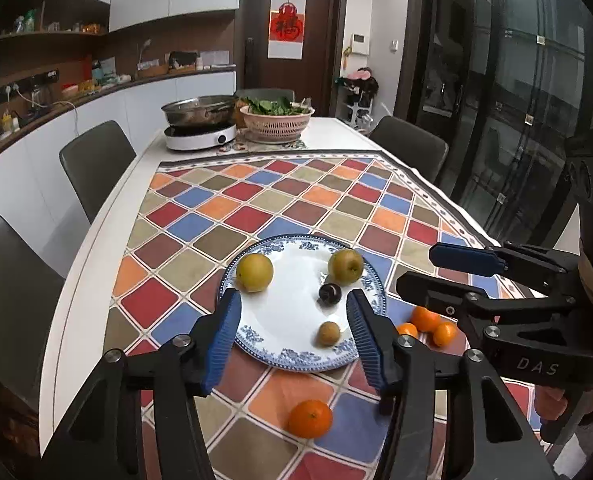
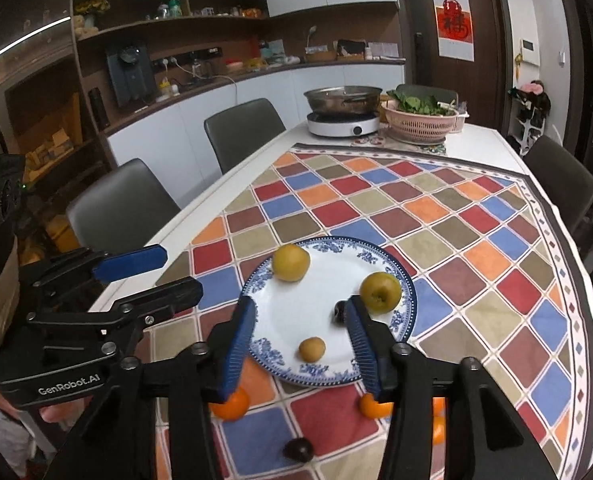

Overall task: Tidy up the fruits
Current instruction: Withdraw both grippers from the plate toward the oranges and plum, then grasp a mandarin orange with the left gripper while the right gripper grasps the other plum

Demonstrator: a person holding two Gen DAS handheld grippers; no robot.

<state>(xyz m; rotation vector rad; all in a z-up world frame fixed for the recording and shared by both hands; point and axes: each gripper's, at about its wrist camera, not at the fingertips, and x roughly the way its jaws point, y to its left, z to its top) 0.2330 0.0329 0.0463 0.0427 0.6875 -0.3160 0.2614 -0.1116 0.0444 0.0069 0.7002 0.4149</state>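
nearest the cameras, both grippers hang spread wide and empty over the near rim of the plate [image 1: 296,362]: the left gripper [image 1: 294,338] frames the plate's near half, and the right gripper [image 2: 299,342] does the same from its own side. on the checked cloth [image 1: 256,204] below them lie an orange [image 1: 310,419] just short of the plate, a dark plum [image 2: 297,449] near the bottom edge of the right view, and three more oranges [image 1: 426,319] bunched just beside the plate's right rim. on the plate sit a small brown fruit [image 1: 329,333] near the front, a second dark plum [image 1: 330,293] mid-right, and two yellow-green pears, one left [image 1: 254,272] and one right [image 1: 345,265], well apart. far down the table stand a pot [image 1: 198,110] on a white cooker [image 1: 200,136] and a pink basket [image 1: 276,124] of greens.
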